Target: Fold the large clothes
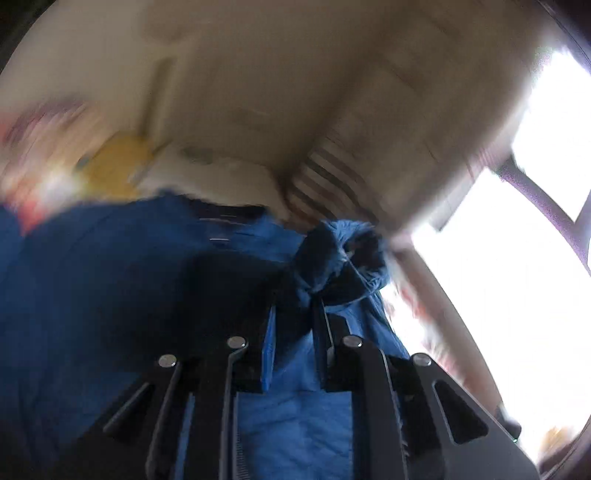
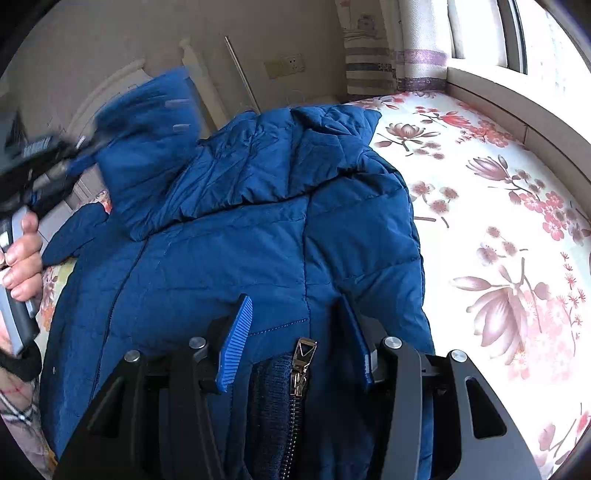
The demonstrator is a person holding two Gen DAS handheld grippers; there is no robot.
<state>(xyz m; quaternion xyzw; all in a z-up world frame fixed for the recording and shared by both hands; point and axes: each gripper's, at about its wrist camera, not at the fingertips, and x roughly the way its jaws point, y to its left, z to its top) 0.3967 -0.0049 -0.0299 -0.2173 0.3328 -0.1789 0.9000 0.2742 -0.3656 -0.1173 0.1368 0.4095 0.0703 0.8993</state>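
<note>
1. A blue quilted jacket [image 2: 258,229] is spread over a flower-patterned bedsheet [image 2: 498,206]; in the right wrist view it fills the centre and lower left of the frame.
2. The right gripper [image 2: 299,332] is seen at the bottom centre. Its jaws are set partly apart on either side of the jacket's hem, where a metal zipper pull [image 2: 304,354] and a dark knitted band lie between them. Whether the ribbed blue pads actually press on the cloth cannot be told.
3. The left gripper [image 1: 293,314] is shown in its own blurred view with the jaws drawn narrow and clamped on a bunched fold of the jacket [image 1: 332,254].
4. At the left edge of the right wrist view, a hand [image 2: 22,258] is seen around the left gripper's handle, with a raised part of the jacket blurred at the upper left.
5. A striped curtain [image 2: 369,66] hangs at the top of the frame, beside a window [image 2: 517,33].
</note>
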